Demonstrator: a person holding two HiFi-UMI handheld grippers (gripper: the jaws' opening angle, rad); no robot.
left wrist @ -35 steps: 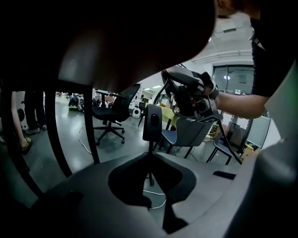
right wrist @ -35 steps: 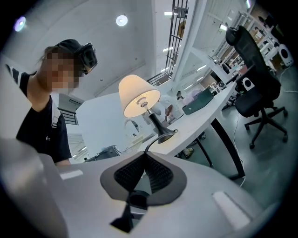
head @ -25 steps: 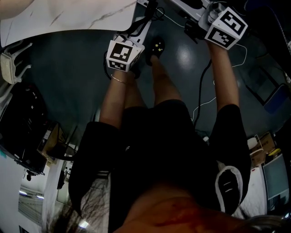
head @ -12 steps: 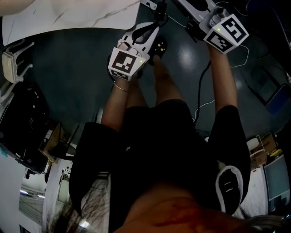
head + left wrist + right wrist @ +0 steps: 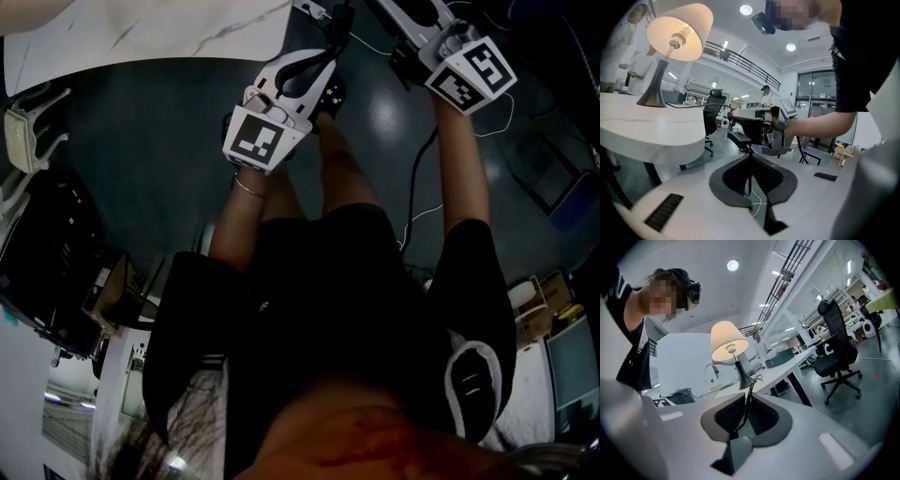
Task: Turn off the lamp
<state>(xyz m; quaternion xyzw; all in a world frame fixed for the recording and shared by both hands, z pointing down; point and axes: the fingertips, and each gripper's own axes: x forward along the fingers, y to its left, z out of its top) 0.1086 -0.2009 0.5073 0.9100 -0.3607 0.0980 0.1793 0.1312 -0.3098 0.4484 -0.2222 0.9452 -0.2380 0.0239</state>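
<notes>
Well, lamp (image 5: 729, 345) upright, axis vertical.

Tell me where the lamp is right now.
The lit lamp stands on the white table: upper left in the left gripper view, near the centre in the right gripper view, just beyond the cord pinched in the right tool.

A white table (image 5: 651, 136) stands ahead-left of the left gripper (image 5: 750, 158), bearing a lit lamp (image 5: 677, 35). Beyond the right gripper (image 5: 748, 398), a green box (image 5: 780, 358) lies farther along it.
</notes>
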